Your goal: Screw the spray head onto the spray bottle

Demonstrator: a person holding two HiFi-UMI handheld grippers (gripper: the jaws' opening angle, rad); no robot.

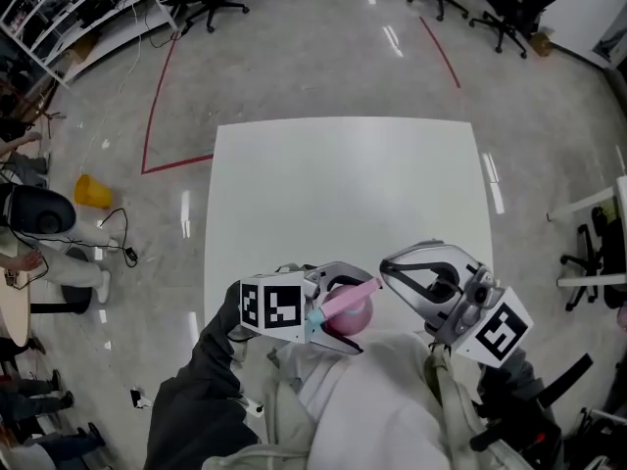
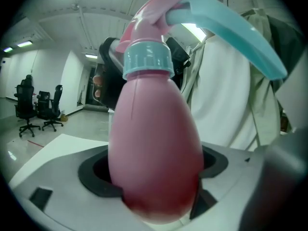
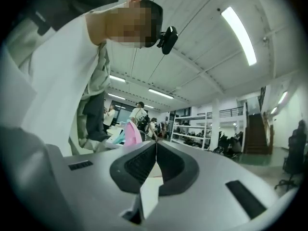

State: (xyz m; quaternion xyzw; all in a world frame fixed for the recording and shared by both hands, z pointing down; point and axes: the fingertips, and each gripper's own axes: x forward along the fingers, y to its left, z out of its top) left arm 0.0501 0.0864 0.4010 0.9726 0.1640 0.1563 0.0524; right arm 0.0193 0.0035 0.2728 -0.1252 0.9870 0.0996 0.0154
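A pink egg-shaped spray bottle (image 2: 154,148) stands upright between the jaws of my left gripper (image 2: 155,184), which is shut on its lower body. A teal collar (image 2: 147,59) joins its neck to the pink spray head (image 2: 156,11), whose teal trigger (image 2: 231,32) points right. In the head view the left gripper (image 1: 331,313) holds the bottle (image 1: 355,313) above the table's near edge, close to the person's chest. My right gripper (image 1: 387,265) hangs just right of it, apart from the bottle. In the right gripper view its jaws (image 3: 156,160) are pressed together with nothing between them, and the spray head (image 3: 132,134) shows beyond.
The white table (image 1: 343,184) stretches away in front of both grippers. The person's pale jacket (image 1: 372,409) fills the space just behind them. On the floor are red tape lines (image 1: 157,116), a yellow object (image 1: 93,192) and office chairs (image 1: 509,8).
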